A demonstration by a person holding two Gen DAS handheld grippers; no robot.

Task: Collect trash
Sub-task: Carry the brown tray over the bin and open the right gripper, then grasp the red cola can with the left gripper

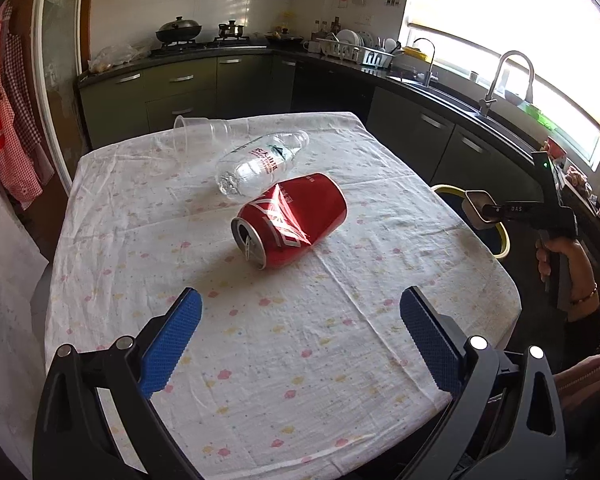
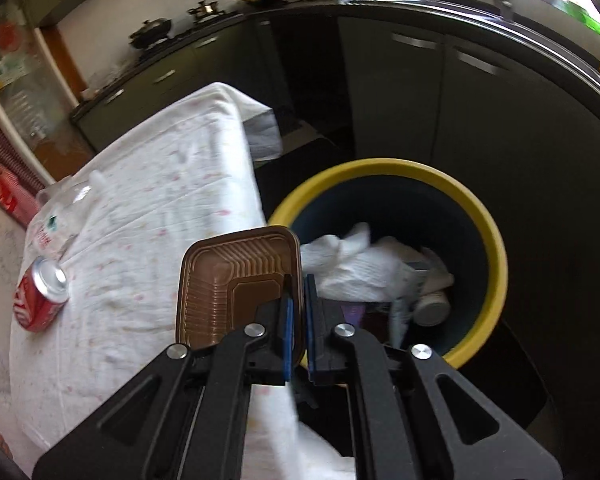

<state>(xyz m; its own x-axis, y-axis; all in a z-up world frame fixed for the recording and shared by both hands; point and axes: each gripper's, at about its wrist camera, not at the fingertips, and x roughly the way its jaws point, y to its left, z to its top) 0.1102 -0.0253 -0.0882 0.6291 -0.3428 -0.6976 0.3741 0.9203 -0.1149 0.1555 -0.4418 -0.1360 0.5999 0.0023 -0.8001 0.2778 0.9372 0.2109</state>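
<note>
**Tray at the bin edge, drop not yet made**

While the brown plastic tray [image 2: 236,284] sits pinched by one rim in the right gripper [image 2: 296,320], it hangs over the table edge, just short of the bin's near rim. Jaws are narrow, clamped on that rim wall; the tray stands on edge with its ribbed underside facing the camera.

Bin [image 2: 488,216] is yellow-rimmed, dark inside, on the floor beside the table [image 2: 148,184]. It already holds crumpled white paper [image 2: 356,264] and a small white container [image 2: 432,308].

My read on doing the drop well:
- Carry the tray further over the bin mouth before opening. As it hangs now, the bulk of it looks to be over the cloth rather than the opening.
- It's light and flat, so it may catch on the rim or flutter out. Release low and toward the centre.
- Tip it so the free edge points down into the bin.

Left gripper [image 1: 300,320] hovers above the table with jaws wide, nothing held, lined up on the red can [image 1: 290,220] lying on its side. Behind the can, touching or nearly so, lies a clear bottle [image 1: 260,164], then a clear plastic cup [image 1: 196,136] on its side. Those three are left to collect.
</note>
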